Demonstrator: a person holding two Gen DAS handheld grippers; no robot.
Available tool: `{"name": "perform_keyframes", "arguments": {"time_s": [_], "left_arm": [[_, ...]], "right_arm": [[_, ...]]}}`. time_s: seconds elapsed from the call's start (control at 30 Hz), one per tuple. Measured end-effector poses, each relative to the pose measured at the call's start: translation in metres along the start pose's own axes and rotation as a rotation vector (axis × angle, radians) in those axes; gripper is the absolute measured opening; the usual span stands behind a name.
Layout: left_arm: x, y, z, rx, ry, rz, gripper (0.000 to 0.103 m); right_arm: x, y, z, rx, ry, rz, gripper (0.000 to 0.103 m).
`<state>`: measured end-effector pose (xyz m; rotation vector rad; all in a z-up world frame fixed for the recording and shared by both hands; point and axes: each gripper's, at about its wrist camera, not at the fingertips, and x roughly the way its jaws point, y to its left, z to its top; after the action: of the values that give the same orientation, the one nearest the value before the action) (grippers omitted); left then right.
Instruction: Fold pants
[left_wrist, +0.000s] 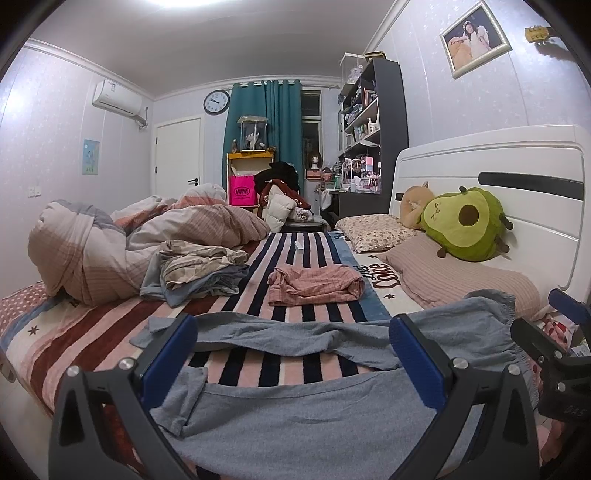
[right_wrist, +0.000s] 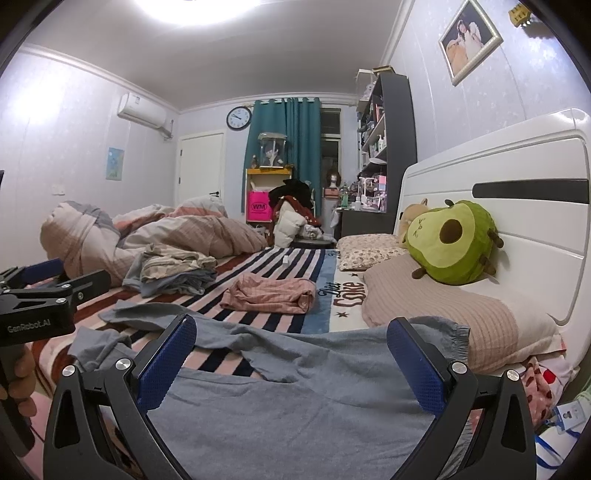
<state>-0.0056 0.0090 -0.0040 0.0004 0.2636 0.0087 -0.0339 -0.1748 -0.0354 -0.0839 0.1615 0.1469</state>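
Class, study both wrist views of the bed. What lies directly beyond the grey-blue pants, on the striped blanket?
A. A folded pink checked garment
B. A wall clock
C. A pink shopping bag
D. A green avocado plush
A: the folded pink checked garment lies on the striped blanket just past the grey-blue pants; both the left gripper and the right gripper are open above the pants.

Black hand-held gripper (left_wrist: 293, 354) — blue pads (left_wrist: 415, 363)
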Motion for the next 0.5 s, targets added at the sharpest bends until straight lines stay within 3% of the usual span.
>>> {"name": "perform_keyframes", "arguments": {"time_s": [0.5], "left_arm": [[-0.0012,0.0030,-0.0002,-0.004,0.003,0.004,0.102]], "right_arm": [[0.0010,-0.0007,0.0004,0.004,0.005,0.004,0.102]]}}
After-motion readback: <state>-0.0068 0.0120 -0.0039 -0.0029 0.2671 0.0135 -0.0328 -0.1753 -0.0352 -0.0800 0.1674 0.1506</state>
